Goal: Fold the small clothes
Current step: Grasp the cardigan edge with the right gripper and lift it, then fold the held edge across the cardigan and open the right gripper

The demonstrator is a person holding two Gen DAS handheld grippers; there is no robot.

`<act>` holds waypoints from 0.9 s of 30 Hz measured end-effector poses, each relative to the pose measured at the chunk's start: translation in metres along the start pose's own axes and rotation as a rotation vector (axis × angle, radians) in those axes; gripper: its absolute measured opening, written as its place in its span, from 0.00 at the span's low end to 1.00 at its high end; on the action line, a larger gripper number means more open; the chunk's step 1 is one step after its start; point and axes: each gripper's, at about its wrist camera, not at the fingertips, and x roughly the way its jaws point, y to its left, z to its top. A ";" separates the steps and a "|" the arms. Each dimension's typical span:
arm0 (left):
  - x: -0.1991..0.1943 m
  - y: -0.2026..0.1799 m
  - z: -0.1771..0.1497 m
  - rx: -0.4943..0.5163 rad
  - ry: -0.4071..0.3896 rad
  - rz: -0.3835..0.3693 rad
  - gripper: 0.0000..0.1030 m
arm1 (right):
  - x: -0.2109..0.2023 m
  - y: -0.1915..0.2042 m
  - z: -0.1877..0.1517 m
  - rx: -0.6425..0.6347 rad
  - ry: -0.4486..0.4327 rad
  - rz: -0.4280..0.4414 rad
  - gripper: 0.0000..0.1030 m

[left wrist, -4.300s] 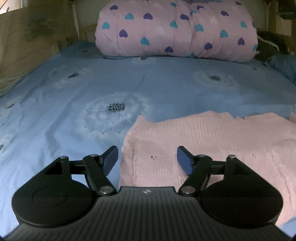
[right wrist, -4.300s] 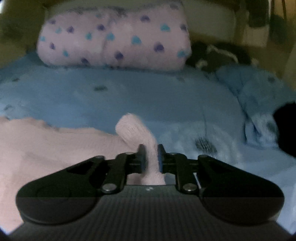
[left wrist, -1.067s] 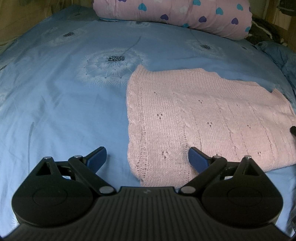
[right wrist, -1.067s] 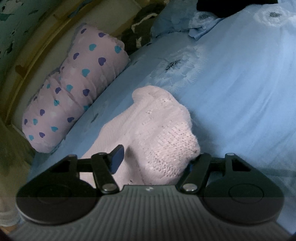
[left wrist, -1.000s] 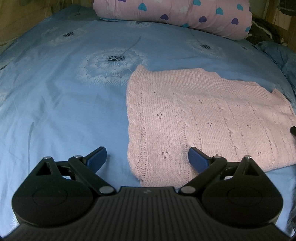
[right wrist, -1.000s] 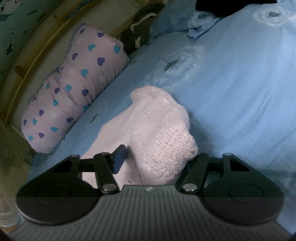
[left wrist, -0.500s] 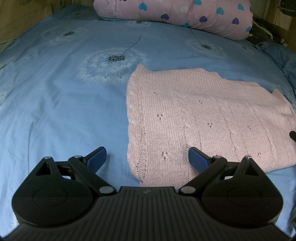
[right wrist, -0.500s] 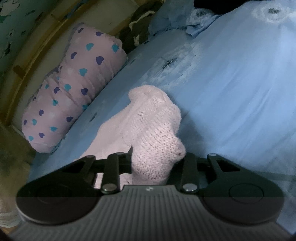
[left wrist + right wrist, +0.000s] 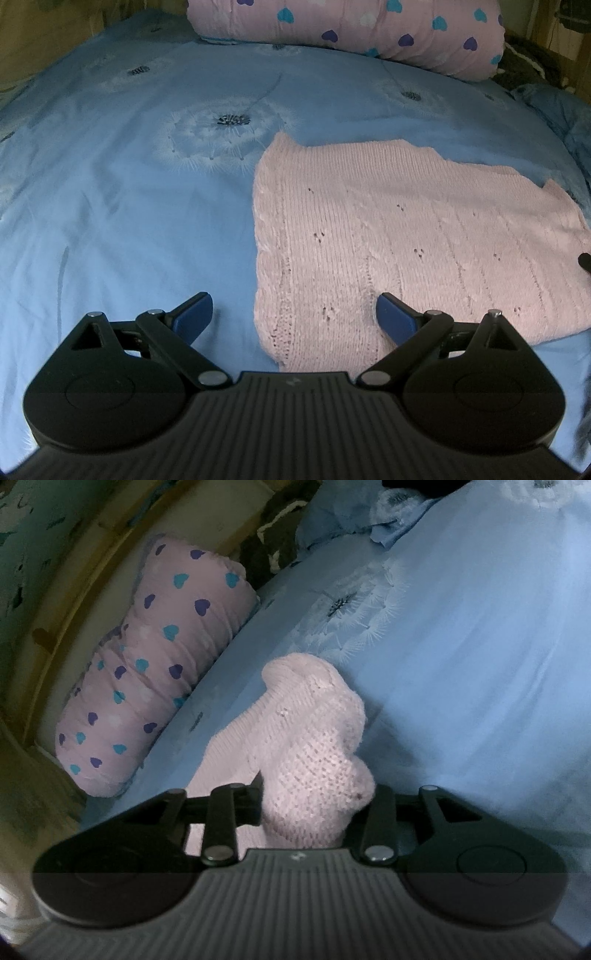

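A pink knitted garment (image 9: 399, 236) lies flat on the blue bed sheet (image 9: 129, 206). My left gripper (image 9: 295, 314) is open, low over the sheet, its fingers on either side of the garment's near left corner. In the right wrist view my right gripper (image 9: 314, 805) is shut on a bunched fold of the pink knit (image 9: 310, 738), which bulges up between the fingers. A dark tip of the right gripper (image 9: 585, 260) shows at the right edge of the left wrist view.
A rolled pink quilt with heart prints (image 9: 351, 33) (image 9: 147, 672) lies along the head of the bed. Dark and blue crumpled bedding (image 9: 332, 520) is piled at the far corner. A wooden bed frame (image 9: 85, 576) runs behind the quilt.
My right gripper has closed on the bunched edge of the pink knit, which was loose between open fingers a second ago. The left gripper has stayed open and still.
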 end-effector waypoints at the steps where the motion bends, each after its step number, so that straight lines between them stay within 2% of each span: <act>1: -0.001 0.000 0.000 -0.002 -0.001 -0.001 0.95 | 0.000 0.000 0.001 0.003 0.005 0.001 0.37; 4: -0.003 0.001 0.002 -0.008 -0.008 -0.001 0.95 | -0.001 0.010 0.002 -0.076 0.001 -0.024 0.32; 10: -0.009 0.006 0.004 -0.022 -0.024 0.005 0.95 | -0.005 0.035 -0.001 -0.205 -0.020 -0.070 0.28; 14: -0.013 0.012 0.007 -0.029 -0.043 0.029 0.95 | -0.009 0.051 0.000 -0.291 -0.032 -0.069 0.28; 23: -0.015 0.025 0.012 -0.083 -0.046 0.030 0.95 | -0.013 0.097 -0.003 -0.472 -0.042 -0.078 0.28; 27: -0.015 0.028 0.012 -0.095 -0.043 0.035 0.95 | -0.014 0.128 -0.013 -0.559 -0.052 -0.040 0.28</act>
